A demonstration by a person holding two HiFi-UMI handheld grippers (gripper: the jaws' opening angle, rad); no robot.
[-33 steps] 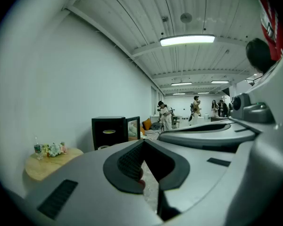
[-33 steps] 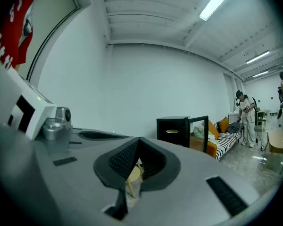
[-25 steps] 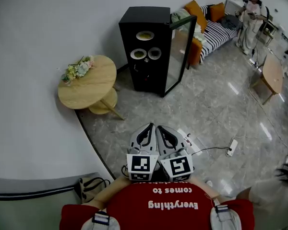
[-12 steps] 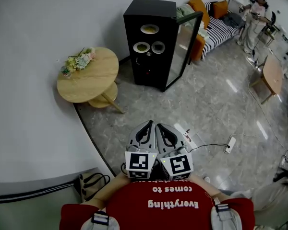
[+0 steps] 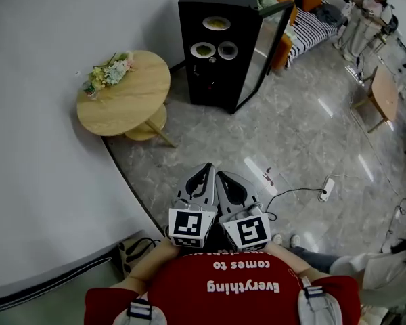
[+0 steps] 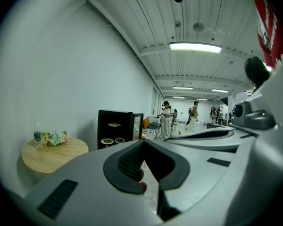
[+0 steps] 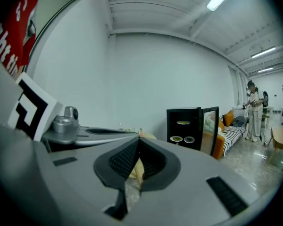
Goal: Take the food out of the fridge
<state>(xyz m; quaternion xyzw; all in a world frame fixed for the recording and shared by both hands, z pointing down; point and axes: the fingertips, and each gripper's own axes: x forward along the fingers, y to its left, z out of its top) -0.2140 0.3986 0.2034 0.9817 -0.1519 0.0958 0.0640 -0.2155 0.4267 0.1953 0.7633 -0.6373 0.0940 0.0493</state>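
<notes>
Movement is the only news. Over the last second the person in the red shirt (image 5: 216, 295) has shifted across the grey stone-tile floor (image 5: 294, 131). The tall black fridge (image 5: 197, 80) now sits closer to the top edge of the head view than it did. The round pale-wood table (image 5: 132, 103), with its bunch of pastel flowers (image 5: 108, 73) at the edge nearest the wall, has slid along with it.

Inside the fridge nothing has changed. Its glass door (image 5: 260, 49) hangs open as before, and the 3 white plates of food (image 5: 216, 23) are where they were, 1 on the upper shelf and 2 side by side on the shelf below.

Both tools have stayed tucked against the person's chest. The left gripper (image 5: 205, 170) has its jaws together on nothing, and the right gripper (image 5: 221, 177) matches it, closed and empty (each gripper view shows only floor or the table through the slit).

By my reckoning the task has barely started. The fridge is well apart from the grippers, so the walk has to finish and a pair of jaws has to open before any plate can come off a shelf.
</notes>
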